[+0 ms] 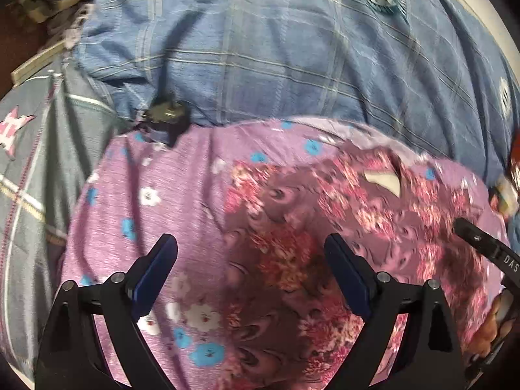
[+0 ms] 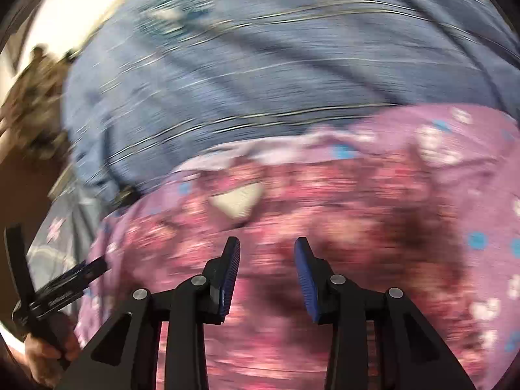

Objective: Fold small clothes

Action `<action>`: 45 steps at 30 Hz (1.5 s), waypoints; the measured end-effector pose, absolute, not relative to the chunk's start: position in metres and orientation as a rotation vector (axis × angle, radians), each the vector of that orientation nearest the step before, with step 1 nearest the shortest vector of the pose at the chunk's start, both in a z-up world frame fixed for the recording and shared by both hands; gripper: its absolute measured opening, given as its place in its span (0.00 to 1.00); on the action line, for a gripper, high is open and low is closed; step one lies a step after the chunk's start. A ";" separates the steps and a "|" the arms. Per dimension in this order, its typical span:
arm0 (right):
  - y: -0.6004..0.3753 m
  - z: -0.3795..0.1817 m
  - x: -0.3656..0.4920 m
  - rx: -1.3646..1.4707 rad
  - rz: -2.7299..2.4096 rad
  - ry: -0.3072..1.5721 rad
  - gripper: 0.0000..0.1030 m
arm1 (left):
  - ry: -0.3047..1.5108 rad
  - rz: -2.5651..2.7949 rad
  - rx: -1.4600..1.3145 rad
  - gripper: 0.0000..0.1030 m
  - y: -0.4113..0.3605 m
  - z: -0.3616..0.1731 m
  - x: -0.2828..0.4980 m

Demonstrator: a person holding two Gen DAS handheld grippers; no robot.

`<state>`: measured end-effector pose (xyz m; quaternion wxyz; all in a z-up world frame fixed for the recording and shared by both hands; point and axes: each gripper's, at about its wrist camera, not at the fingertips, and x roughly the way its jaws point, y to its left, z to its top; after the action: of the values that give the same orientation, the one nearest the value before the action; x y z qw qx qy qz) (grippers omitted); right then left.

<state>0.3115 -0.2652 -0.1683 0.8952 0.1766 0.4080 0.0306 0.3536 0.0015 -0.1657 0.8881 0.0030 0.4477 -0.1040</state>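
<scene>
Two hand-held grippers hover over a bed here, and both are empty. Biggest in sight is the blue checked bedcover [image 1: 276, 65], creased and spread wide beneath everything; to its left lies a grey patchwork quilt with a pink star [image 1: 29, 169]. On the cover lies the task's thing, a small lilac cotton garment printed with blue and white flowers and a darker pink floral panel [image 1: 182, 188], lying fairly flat, its far edge towards the top of both views. A little white label [image 1: 382, 182] shows at what looks like a neck opening. By the garment's far left corner sits a small dark metal object [image 1: 165, 115]; I can't make out what it is.

My reading is that folding is at an early stage: the piece looks spread out, with no clear fold made. The left hand-held gripper [image 1: 250, 260] stands wide open above the cloth, holding nothing. The right hand-held gripper [image 2: 267, 260] is parted more narrowly, also holding nothing; its view is heavily smeared.

Next, I'd say, each needs to drop onto an edge or corner, pinch a single layer, and carry it across evenly.

No containers are in view, so nothing to report there.
</scene>
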 end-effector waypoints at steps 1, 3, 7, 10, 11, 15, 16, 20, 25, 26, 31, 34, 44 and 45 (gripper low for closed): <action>-0.254 -0.173 0.318 0.359 0.075 0.872 0.36 | 0.965 -0.215 0.047 0.90 -0.004 -0.175 0.355; -0.234 -0.192 0.323 0.345 0.101 0.962 0.36 | 1.060 -0.184 0.154 0.91 -0.015 -0.200 0.359; -0.220 -0.212 0.301 0.258 0.098 0.958 0.36 | 1.080 -0.206 0.178 0.91 -0.011 -0.206 0.358; -0.219 -0.212 0.280 0.248 0.094 0.965 0.33 | 1.088 -0.227 0.209 0.92 -0.006 -0.210 0.351; -0.219 -0.212 0.276 0.254 0.094 0.971 0.33 | 1.087 -0.230 0.213 0.92 -0.004 -0.209 0.349; -0.219 -0.210 0.262 0.252 0.089 0.981 0.33 | 1.093 -0.233 0.221 0.92 0.007 -0.213 0.337; -0.219 -0.209 0.261 0.251 0.087 0.985 0.33 | 1.095 -0.234 0.208 0.92 0.011 -0.214 0.334; -0.229 -0.196 0.252 0.344 0.094 1.046 0.35 | 1.075 -0.243 0.170 0.92 0.030 -0.219 0.308; -0.272 -0.170 0.195 0.417 0.052 0.982 0.35 | 0.969 -0.272 0.190 0.92 0.052 -0.207 0.251; -0.287 -0.163 0.175 0.425 0.032 0.959 0.36 | 0.941 -0.248 0.232 0.92 0.055 -0.205 0.236; -0.343 -0.160 0.097 0.463 -0.066 0.914 0.43 | 0.830 -0.232 0.193 0.92 0.081 -0.192 0.162; -0.368 -0.166 0.059 0.504 -0.104 0.906 0.43 | 0.819 -0.191 0.101 0.92 0.098 -0.187 0.134; -0.329 -0.193 0.027 0.521 0.015 0.949 0.43 | 0.948 -0.125 0.037 0.92 0.085 -0.215 0.078; -0.324 -0.199 0.029 0.528 0.020 0.966 0.43 | 0.960 -0.113 0.072 0.92 0.078 -0.218 0.077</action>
<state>0.0292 -0.3238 -0.1987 0.8522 0.2506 0.4592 0.0096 0.0772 0.0776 -0.2185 0.8848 0.0348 0.4615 -0.0542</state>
